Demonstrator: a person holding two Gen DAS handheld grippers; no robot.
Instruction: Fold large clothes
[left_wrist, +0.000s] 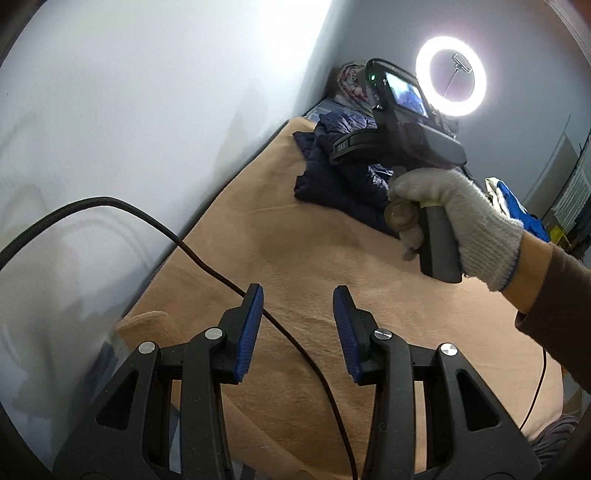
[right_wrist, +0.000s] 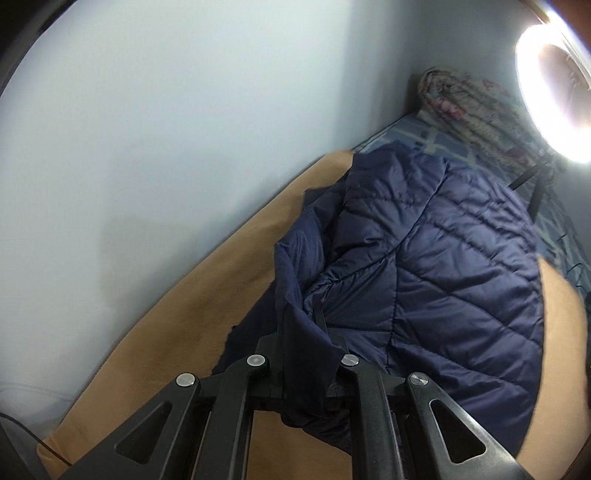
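A navy quilted jacket (right_wrist: 443, 258) lies crumpled on a tan blanket (right_wrist: 177, 317) beside the wall. My right gripper (right_wrist: 301, 332) is shut on a dark fold of the jacket's near edge, and the cloth hides its fingertips. In the left wrist view the jacket (left_wrist: 332, 177) lies at the far end of the blanket (left_wrist: 295, 240). A gloved hand (left_wrist: 472, 221) holds the right gripper's housing (left_wrist: 417, 136) over it. My left gripper (left_wrist: 297, 299) hangs open above bare blanket, with nothing between its blue pads (left_wrist: 253, 325).
A black cable (left_wrist: 184, 243) runs from the left across the blanket and under the left gripper. A lit ring light (left_wrist: 450, 86) stands past the jacket. A rolled patterned quilt (right_wrist: 472, 107) lies in the corner, and blue-and-white cloth (left_wrist: 513, 206) at the right.
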